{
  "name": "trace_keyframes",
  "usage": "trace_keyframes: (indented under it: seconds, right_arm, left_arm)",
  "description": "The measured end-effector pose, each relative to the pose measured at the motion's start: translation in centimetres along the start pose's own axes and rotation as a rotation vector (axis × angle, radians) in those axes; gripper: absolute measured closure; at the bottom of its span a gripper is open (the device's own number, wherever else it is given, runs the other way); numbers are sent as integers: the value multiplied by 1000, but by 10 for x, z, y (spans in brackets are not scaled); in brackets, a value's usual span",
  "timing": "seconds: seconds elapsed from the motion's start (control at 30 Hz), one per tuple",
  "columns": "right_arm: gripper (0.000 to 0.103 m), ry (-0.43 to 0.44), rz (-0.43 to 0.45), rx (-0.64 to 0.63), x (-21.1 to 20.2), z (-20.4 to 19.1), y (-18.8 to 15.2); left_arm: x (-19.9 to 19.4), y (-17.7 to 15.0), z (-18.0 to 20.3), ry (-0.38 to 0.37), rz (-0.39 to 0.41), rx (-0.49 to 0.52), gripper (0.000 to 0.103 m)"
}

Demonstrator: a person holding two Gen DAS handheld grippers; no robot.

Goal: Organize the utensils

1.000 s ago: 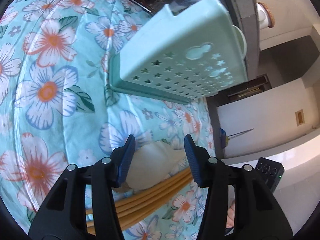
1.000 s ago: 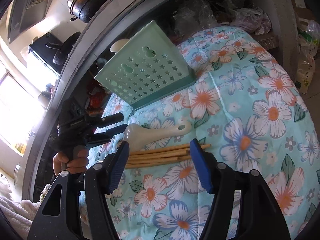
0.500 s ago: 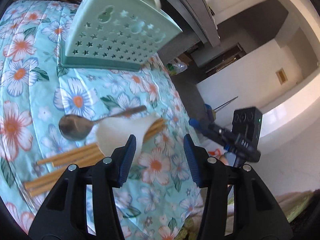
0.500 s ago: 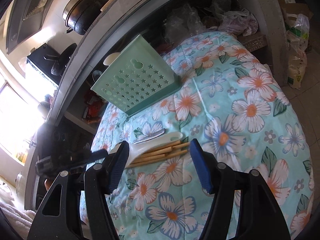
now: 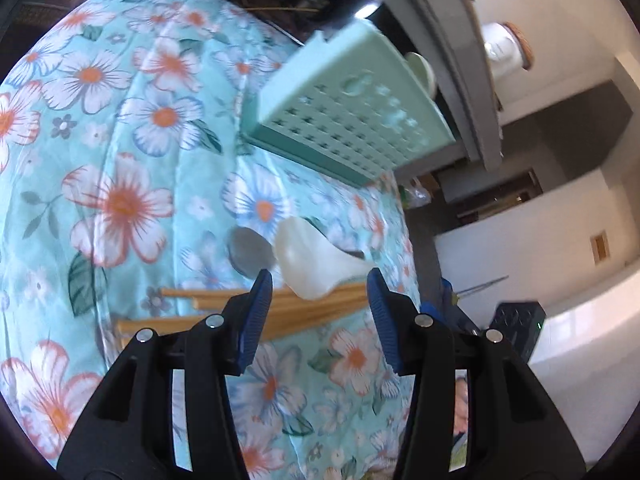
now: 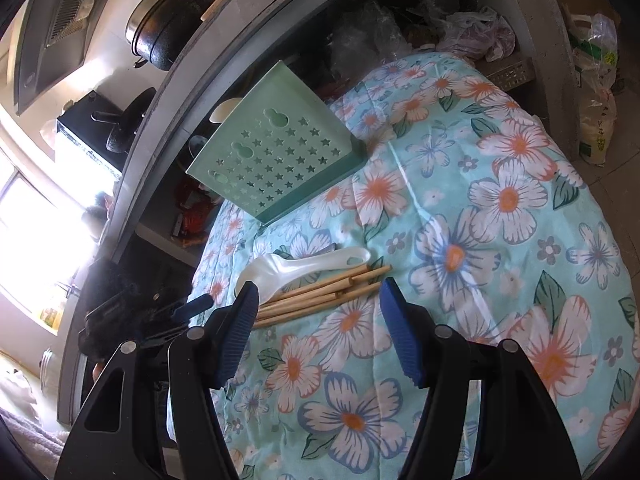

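While your left gripper (image 5: 318, 280) and right gripper (image 6: 316, 292) both hover with jaws apart and empty, the white spoon (image 6: 296, 268) lies across the chopsticks (image 6: 320, 294) on the flowered cloth (image 6: 500, 240), near the green rack (image 6: 276, 160).

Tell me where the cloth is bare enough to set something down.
Free: the wide cloth right of the chopsticks and rack, and the strip nearest the right tongs. Crowded: white spoon, metal spoon and chopsticks lie bunched below the rack.
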State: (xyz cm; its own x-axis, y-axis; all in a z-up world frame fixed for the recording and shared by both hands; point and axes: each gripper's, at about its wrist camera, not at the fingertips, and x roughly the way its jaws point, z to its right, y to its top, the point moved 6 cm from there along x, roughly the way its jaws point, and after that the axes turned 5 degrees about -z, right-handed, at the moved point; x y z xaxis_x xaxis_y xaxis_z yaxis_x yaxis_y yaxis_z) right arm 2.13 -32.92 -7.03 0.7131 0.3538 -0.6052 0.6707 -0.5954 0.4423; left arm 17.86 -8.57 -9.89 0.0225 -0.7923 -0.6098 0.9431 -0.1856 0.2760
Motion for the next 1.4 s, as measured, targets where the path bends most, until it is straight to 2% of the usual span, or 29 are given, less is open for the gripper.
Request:
trace_keyframes:
  seconds: [0.17,0.5,0.7,0.8,0.9,1.0,1.13,1.27,1.4]
  right_arm:
    - [41,2,4,3,-1,1,0]
    - [41,7,-7,12,5,5,0]
    - [41,-2,-3,9,5,4,0]
    - [41,-17,3,1,3,3,0]
    - [41,-33,15,-18,0,-1,0]
    - [41,-52,21,-62,-1,-9,3]
    - [41,-81,14,-173,7,-31,10]
    - [41,-117,-47,-336,40,-56,20]
    - [41,-174,-133,-476,81,-71,26]
  left_arm:
    - [16,14,-5,96,-28,7,66]
    - [40,17,-15,155,-111,-3,77]
    - [49,15,-19,193,-112,4,92]
    - [45,18,-16,180,-69,1,97]
    - [30,21,-10,135,-16,-4,100]
    - [7,27,-7,103,46,-11,103]
    - [-37,33,-8,111,165,-14,103]
    - [-79,37,-14,120,284,-19,103]
    - [-107,40,-24,146,356,-37,103]
